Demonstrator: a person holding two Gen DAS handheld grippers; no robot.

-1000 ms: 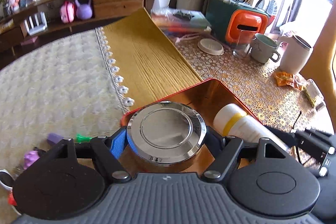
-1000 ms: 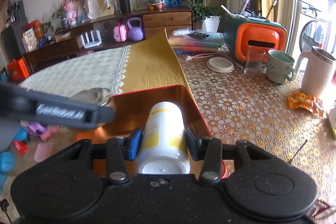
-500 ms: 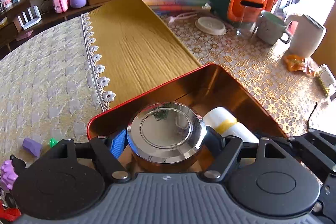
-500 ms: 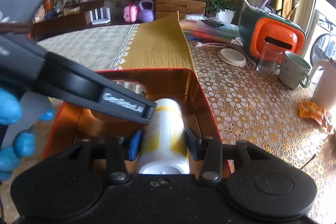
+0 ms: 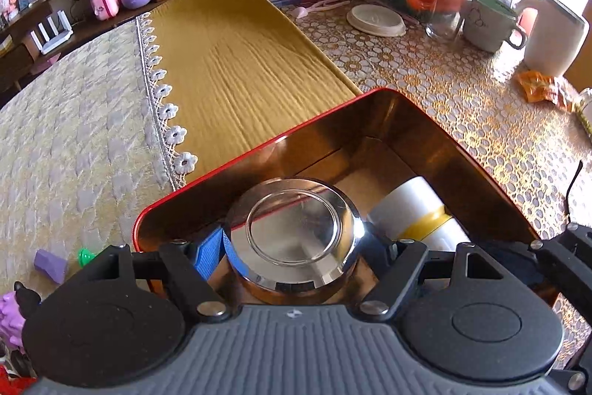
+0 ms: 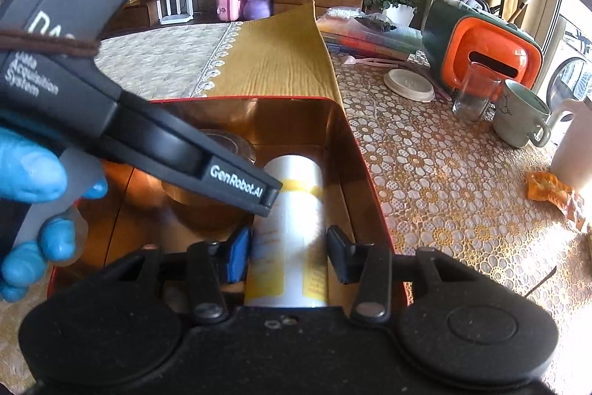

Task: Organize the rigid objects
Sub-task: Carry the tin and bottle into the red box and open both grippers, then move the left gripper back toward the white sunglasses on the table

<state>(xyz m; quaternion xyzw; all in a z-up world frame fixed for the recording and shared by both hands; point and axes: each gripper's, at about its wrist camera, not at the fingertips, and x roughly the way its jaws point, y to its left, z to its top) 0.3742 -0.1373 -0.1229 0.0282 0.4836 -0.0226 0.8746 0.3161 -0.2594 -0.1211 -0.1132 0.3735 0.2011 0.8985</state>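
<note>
Inside the red tin (image 5: 466, 150), my left claw (image 5: 296, 247) pinches a slick, heavy-looking steel jar (image 5: 294, 232) by its sides while my right claw (image 6: 286, 252) pinches a light, stiff white bottle (image 6: 292, 221) beside it.

Left claw (image 6: 236, 173) crowds the red tin's (image 5: 462, 150) left half; yellow cloth (image 5: 236, 62) beyond lies bare.
</note>
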